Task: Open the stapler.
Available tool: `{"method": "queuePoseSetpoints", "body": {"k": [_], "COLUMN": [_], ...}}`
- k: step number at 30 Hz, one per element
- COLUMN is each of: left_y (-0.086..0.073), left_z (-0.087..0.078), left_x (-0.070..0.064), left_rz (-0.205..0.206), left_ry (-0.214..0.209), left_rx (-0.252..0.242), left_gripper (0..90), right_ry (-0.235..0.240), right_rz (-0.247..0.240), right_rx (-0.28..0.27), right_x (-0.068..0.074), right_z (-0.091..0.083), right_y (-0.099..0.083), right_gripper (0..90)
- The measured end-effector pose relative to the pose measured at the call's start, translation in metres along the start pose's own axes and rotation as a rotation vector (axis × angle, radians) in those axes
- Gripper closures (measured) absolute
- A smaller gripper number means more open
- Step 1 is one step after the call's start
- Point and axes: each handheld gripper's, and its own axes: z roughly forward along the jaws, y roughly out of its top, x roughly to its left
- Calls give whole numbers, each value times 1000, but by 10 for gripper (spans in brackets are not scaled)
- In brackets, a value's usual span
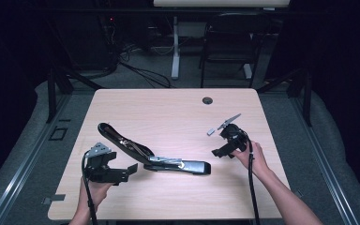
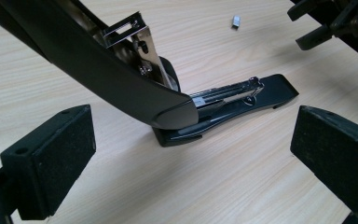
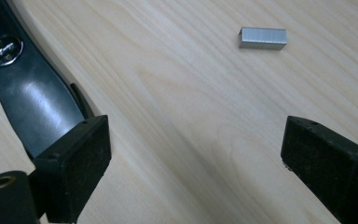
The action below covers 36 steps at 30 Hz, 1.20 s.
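Silver staple strip (image 3: 263, 38) close in right gripper view — stapler (image 2: 121, 70) hinge in left

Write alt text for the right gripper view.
A small strip of staples lies on the wooden table, ahead of the right gripper, whose two black jaws stand wide open and hold nothing. The black stapler's base crosses the left edge.

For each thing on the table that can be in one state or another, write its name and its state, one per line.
Stapler: lying on the table, top arm swung open, staple channel exposed.
Staple strip: loose on the table, apart from the stapler, not loaded.
Left gripper: open, holding nothing.
Right gripper: open, holding nothing.
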Motion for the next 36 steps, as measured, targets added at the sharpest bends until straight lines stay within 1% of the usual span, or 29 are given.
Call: {"method": "queuePoseSetpoints", "body": {"k": [1, 3, 4, 5, 7, 8, 9, 11, 14, 15, 16, 19, 20, 21, 22, 23, 25, 27, 29, 30, 31, 33, 35, 36], "left_y": [0, -1, -1, -1, -1, -2, -2, -2, -2, -2, -2, -2, -2, -2, -2, -2, -2, -2, -1, -1, -1, -1, -1, -1], "left_z": [1, 1, 2, 2, 3, 4, 4, 5, 5, 5, 5, 6, 6, 6, 6, 6, 6, 6, 7, 7, 8, 8, 8, 9], "left_x": [1, 2, 3, 3, 3, 3, 3, 3, 3, 4, 4, 6, 7, 7, 8, 8, 8, 8, 8, 8, 8, 8, 8, 8], "left_rz": [0, -4, -4, -5, -7, -7, -6, -7, -6, -6, -5, -8, -11, -11, -13, -12, -14, -13, -12, -13, -13, -13, -11, -12], "left_ry": [1, 4, 2, 3, 2, 2, -2, -2, -4, -3, -2, -4, -5, -3, -4, -2, -3, -8, -7, -8, -9, -11, -13, -14], "left_rx": [-1, 5, 5, 7, 9, 8, 12, 13, 13, 13, 16, 23, 22, 19, 20, 20, 20, 24, 21, 22, 23, 24, 27, 27], "left_gripper": [1, 1, 1, 2, 1, 1, 1, 1, 1, 1, 2, 1, 1, 1, 2, 1, 1, 1, 1, 1, 1, 1, 1, 1], "right_ry": [8, 12, 12, 12, 10, 11, 10, 15, 9, 16, 16, 16, 14, 18, 9, 9, 6, 5, 9, 5, 0, -9, -8, -12], "right_rz": [6, 22, 13, 25, 33, 29, 42, 46, 49, 64, 56, 71, 69, 70, 69, 81, 80, 90, 102, 108, 102, 91, 113, 95], "right_rx": [-2, -19, -2, -11, -22, -14, -23, -19, -12, -23, -13, -23, -18, -19, -23, -29, -18, -15, -24, -25, -18, 13, -12, 11], "right_x": [-4, -7, -9, -11, -14, -16, -18, -20, -25, -26, -28, -33, -34, -36, -37, -37, -40, -41, -43, -43, -44, -46, -45, -47], "right_z": [1, 3, 1, 2, 2, 1, 2, 4, 7, 8, 8, 11, 11, 13, 15, 18, 23, 29, 36, 38, 40, 46, 51, 51], "right_y": [4, 8, 9, 12, 17, 19, 23, 28, 35, 37, 40, 48, 50, 54, 55, 58, 61, 64, 65, 65, 65, 66, 65, 66], "right_gripper": [80, 80, 80, 81, 81, 81, 82, 83, 84, 83, 83, 105, 110, 129, 152, 143, 149, 149, 159, 175, 198, 225, 257, 276]}}
